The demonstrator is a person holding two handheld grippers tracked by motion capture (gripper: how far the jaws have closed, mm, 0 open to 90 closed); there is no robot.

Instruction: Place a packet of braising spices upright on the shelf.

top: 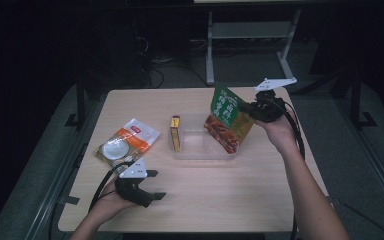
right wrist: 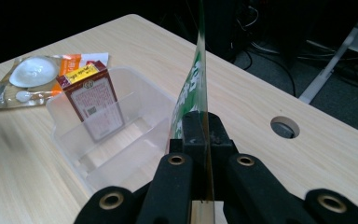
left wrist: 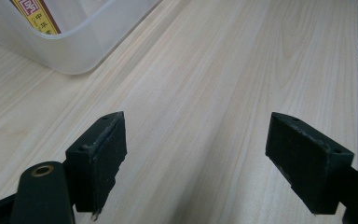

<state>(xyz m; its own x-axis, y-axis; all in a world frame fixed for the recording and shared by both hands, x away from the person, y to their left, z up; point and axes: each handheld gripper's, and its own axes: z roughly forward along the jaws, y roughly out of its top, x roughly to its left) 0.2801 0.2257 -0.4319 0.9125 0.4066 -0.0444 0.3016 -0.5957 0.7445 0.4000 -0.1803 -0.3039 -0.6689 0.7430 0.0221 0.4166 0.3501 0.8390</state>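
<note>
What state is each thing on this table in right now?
Green snack bag: pinched by its edge, held over the tub.
Clear plastic tub: open, no lid, lying on the table.
Small box: standing upright inside the tub.
Orange packet: lying flat on the table.
Right tongs: shut on the bag.
Left tongs: open, holding nothing.

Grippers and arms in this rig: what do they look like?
Both grippers, left and right, are black, with two blocky jaws and brass-ringed pivot holes. Each carries a pale three-cornered plate on top and trails a black cable. The forearms are bare, with no sleeves in view.
</note>
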